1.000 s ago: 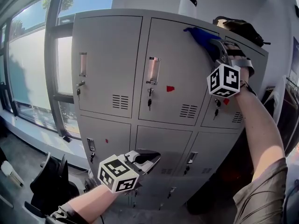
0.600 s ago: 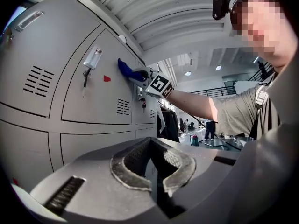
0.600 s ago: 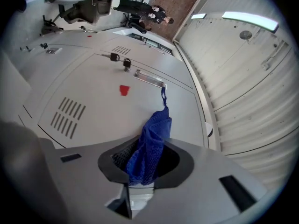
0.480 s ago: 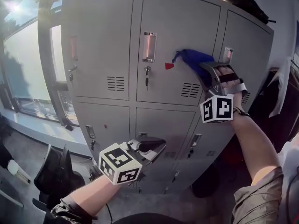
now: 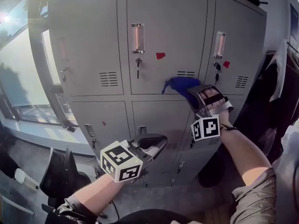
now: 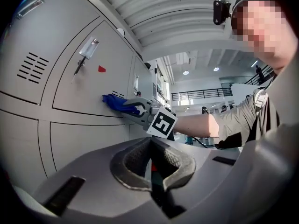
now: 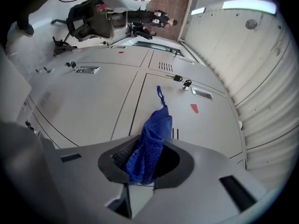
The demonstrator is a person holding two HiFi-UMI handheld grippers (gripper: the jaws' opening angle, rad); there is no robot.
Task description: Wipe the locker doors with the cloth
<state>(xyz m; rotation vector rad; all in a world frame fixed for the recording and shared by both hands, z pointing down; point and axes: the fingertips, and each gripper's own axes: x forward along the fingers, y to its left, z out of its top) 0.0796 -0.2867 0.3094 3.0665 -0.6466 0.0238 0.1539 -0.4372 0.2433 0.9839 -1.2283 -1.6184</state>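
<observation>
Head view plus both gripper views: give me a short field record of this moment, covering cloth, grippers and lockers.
cloth: blue, against the middle upper locker door, just below its vent
right gripper: shut on the cloth, raised to that door
left gripper: shut, empty, held low, apart from the doors
lockers: grey, every door in view closed

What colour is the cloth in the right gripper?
Blue; the cloth shows best in the right gripper view.
</observation>
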